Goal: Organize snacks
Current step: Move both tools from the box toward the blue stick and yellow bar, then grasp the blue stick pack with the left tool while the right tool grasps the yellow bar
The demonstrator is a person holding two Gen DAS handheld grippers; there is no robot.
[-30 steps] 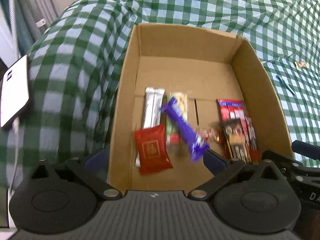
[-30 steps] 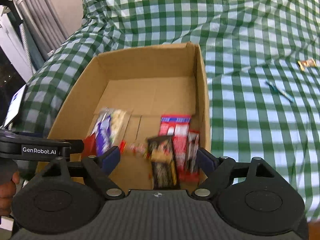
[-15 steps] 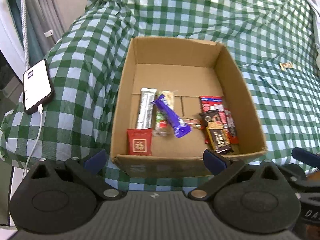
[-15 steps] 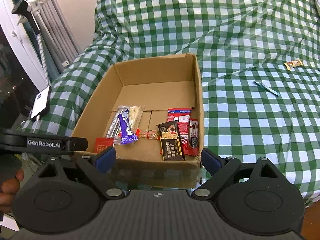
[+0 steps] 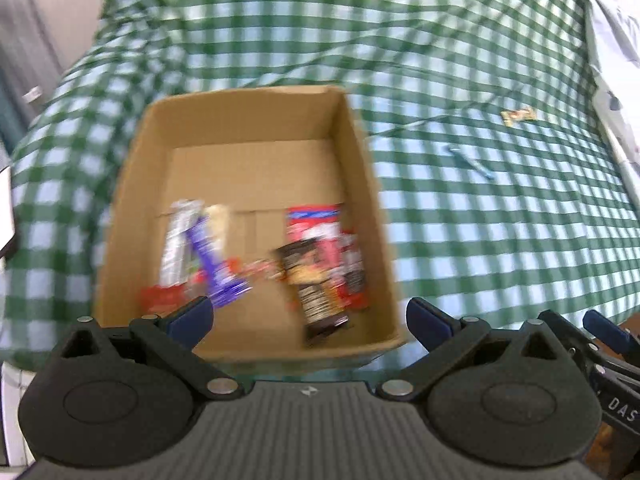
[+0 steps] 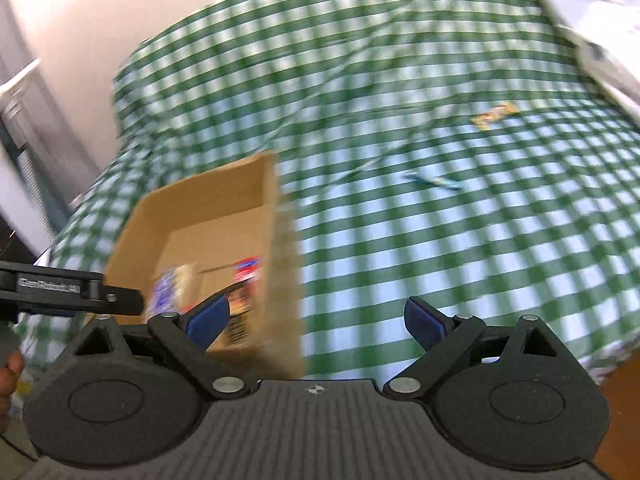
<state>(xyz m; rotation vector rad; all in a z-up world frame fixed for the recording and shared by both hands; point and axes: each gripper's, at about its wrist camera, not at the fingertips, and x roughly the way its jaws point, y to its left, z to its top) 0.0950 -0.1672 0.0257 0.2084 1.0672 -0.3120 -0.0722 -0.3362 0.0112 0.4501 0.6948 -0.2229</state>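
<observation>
An open cardboard box sits on a green checked cloth and shows at the left of the right wrist view. It holds several snacks: a purple bar, a silver bar, a red packet and a dark packet. A yellow snack and a teal stick lie loose on the cloth at the right; both also show in the right wrist view, the snack and the stick. My left gripper is open and empty at the box's near edge. My right gripper is open and empty beside the box's right wall.
The checked cloth covers the whole surface and drapes over its edges. A white pillow or sheet lies at the far right. A phone edge shows at the far left. Both views are motion-blurred.
Both grippers have swung to the right, so the box has shifted left in both views and the loose snacks on the cloth stand nearer the centre. Both stay open and empty.
</observation>
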